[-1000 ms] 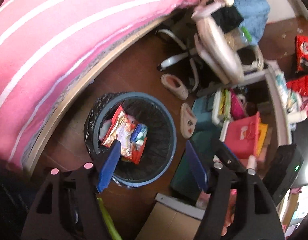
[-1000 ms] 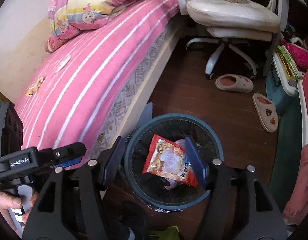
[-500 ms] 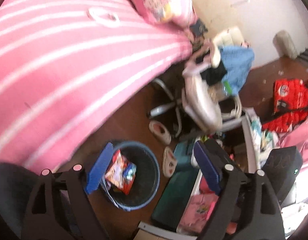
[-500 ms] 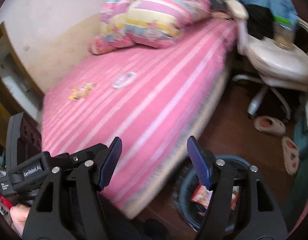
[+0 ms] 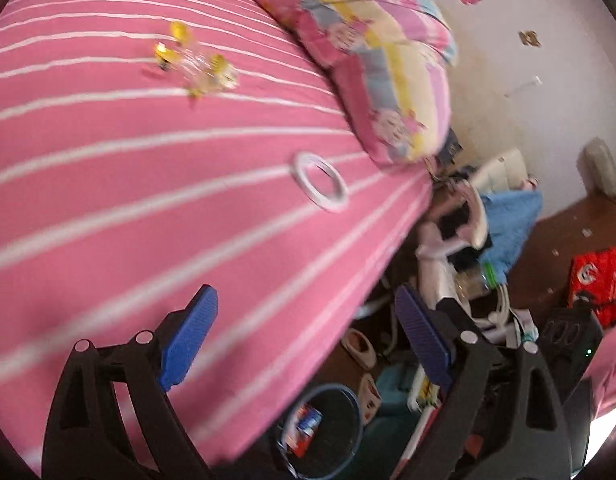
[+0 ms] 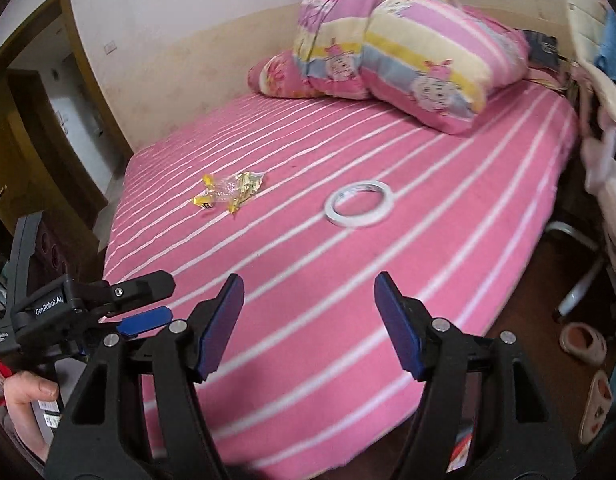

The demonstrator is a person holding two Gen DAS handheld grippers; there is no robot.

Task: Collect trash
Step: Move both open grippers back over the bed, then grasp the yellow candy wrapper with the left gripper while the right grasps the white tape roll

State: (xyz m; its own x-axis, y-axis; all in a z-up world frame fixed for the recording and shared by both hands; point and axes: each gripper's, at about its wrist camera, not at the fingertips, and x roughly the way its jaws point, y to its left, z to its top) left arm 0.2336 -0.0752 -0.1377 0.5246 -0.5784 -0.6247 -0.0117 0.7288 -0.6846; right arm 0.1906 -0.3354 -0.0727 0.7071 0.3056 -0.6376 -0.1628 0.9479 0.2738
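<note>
A crumpled yellow and clear wrapper lies on the pink striped bed, far ahead of both grippers. A white tape roll lies to its right. The blue-rimmed bin stands on the floor beside the bed, with a snack packet inside. My left gripper hangs over the bed edge, its jaws opening with nothing between them. It also shows at the left of the right wrist view. My right gripper is open and empty above the near part of the bed.
Striped pillows are piled at the head of the bed. A white office chair draped with clothes, slippers and piled bags crowd the floor to the right. A person's hand holds the left gripper's handle.
Both grippers rose from above the bin and swung over the bed. The bin slid to the bottom of the left view and out of the right. The left jaws spread wider.
</note>
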